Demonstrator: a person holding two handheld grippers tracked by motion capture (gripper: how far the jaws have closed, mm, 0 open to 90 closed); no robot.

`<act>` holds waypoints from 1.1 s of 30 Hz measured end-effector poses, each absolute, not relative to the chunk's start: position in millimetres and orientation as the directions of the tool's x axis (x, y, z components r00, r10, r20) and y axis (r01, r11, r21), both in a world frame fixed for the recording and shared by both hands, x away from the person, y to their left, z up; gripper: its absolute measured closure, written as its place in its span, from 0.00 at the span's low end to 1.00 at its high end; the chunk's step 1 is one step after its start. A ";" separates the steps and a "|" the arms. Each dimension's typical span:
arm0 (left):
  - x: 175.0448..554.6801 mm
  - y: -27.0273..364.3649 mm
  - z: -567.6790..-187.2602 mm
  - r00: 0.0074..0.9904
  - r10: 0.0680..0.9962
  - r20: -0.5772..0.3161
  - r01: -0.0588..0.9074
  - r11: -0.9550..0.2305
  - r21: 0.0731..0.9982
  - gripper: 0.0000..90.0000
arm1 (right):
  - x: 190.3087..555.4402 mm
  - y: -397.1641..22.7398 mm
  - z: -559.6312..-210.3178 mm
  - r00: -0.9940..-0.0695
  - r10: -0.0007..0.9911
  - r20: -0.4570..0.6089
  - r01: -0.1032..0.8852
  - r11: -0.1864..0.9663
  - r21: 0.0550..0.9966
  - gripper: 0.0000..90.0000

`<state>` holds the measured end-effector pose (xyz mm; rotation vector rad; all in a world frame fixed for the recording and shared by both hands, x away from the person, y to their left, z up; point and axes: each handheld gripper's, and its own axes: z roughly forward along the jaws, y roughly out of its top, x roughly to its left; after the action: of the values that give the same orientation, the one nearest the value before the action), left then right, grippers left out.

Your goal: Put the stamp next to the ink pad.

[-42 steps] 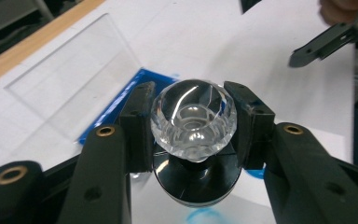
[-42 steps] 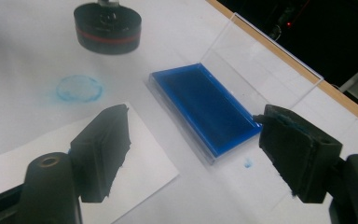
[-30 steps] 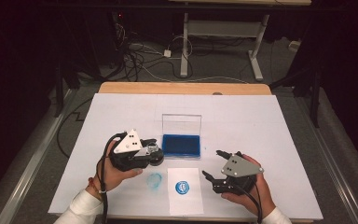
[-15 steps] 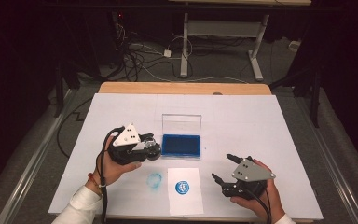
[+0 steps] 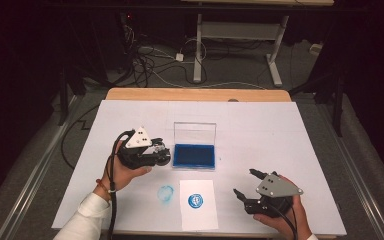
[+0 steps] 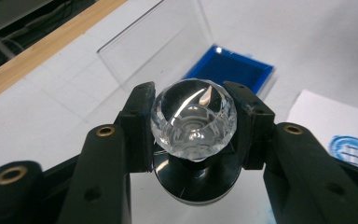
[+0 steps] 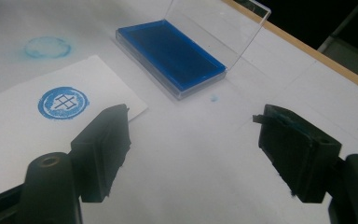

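The left gripper (image 6: 193,123) is clamped on a stamp (image 6: 194,122) with a clear faceted knob above a round black base; its own view shows the two pads pressed against the knob's sides, a detail the high view blurs into a dark lump just left of the ink pad (image 5: 194,155). That pad, a blue tray with its clear lid standing upright at the far side, sits near the middle of the white table cover (image 5: 290,130). The right gripper (image 7: 193,154), held over the near right part of the table, has its jaws spread wide with nothing between them. Its view gives the closest look at the paper slip (image 7: 42,126), which lies near of the pad and bears a round blue stamped seal (image 7: 63,103) with a ring around a character-like figure that cannot be read. Left of the slip, a faint blue ring smudge (image 7: 47,47) marks the cover itself.
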<state>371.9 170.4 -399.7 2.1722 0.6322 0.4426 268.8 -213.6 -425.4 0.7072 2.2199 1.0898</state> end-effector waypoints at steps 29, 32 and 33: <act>418.0 164.5 -443.5 0.770 0.632 0.090 0.397 -0.584 0.708 0.60 | 267.7 -213.3 -429.2 -0.714 0.650 -0.261 0.211 0.555 0.804 0.28; 418.4 165.2 -444.7 0.767 0.636 0.088 0.399 -0.579 0.711 0.60 | 267.7 -213.5 -429.2 -0.714 0.650 -0.261 0.212 0.555 0.804 0.28; 418.5 165.4 -444.8 0.767 0.636 0.085 0.401 -0.577 0.711 0.60 | 267.4 -213.5 -429.1 -0.714 0.650 -0.262 0.211 0.556 0.804 0.28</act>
<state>418.5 165.4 -444.8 2.2583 0.7698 0.4355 267.4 -213.5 -429.1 0.6902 2.2475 1.0598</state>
